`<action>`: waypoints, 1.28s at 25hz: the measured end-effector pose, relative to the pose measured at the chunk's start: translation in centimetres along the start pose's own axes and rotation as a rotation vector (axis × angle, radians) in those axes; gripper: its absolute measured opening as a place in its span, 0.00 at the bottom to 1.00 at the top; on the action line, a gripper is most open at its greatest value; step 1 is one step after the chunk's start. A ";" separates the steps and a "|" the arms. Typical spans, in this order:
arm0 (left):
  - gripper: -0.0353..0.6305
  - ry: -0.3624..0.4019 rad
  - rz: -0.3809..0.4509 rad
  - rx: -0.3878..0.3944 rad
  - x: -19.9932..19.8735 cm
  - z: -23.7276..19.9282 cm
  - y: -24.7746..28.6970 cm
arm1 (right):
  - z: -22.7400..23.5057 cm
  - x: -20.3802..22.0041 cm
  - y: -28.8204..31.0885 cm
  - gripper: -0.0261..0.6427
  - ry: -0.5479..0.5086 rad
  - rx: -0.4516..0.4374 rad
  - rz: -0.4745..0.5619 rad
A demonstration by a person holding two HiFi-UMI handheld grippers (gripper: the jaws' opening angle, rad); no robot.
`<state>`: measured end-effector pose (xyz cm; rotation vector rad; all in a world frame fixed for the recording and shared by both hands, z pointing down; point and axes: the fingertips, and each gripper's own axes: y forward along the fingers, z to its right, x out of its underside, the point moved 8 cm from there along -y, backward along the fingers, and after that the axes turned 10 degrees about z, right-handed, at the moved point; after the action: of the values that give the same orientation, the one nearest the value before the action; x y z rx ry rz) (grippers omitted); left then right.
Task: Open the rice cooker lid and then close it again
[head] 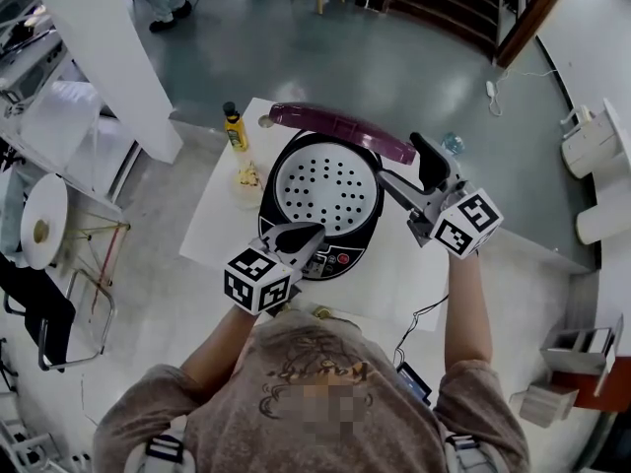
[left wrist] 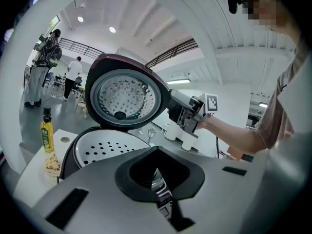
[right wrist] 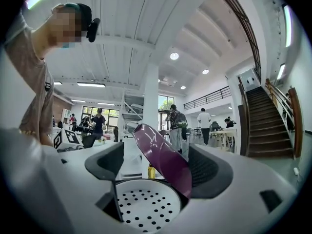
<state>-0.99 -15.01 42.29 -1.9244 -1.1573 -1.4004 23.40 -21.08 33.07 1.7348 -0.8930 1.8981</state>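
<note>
Rice cooker (head: 320, 215) on white desk (head: 222, 230), shown from the head view w/ both gripper views. Lid (head: 340, 129), purple outside, stands raised on the rear hinge, approx. upright. Its grey perforated inner plate faces the person in the left gripper view. The pot mouth is uncovered and shows a white perforated tray (head: 325, 187) seated inside. Left gripper (head: 296, 239) rests over the cooker's front control panel, jaws brought together at the tips w/ nothing clamped btwn them; only the panel shows through the slit below. Right gripper (head: 409, 166) is at the lid's right end, jaws spread wide w/ the lid's edge standing btwn them. The purple outer face lies against or just beside one pad and the other pad is clear of it, so there is no squeeze on the lid; actual contact cannot be told. Yellow bottle (head: 235, 128) stands on the desk to the cooker's left, apart from both grippers. Progress, as judged: the first half (opening) is done, since the lid is fully up; the second half (closing) is not yet done. Remaining: the right jaws, already astride the lid, would need to swing it fwd and down over the tray until it latches at the front, where the left gripper sits and may have to clear out.
</note>
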 end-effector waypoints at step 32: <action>0.08 0.026 0.015 0.026 -1.6 0.7 -0.6 | -5.0 4.5 -3.4 0.61 0.063 -0.024 -0.085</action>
<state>-1.28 -14.70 40.52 -1.8881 -1.1408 -1.3916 21.53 -15.77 38.02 1.6621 -0.8032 1.8692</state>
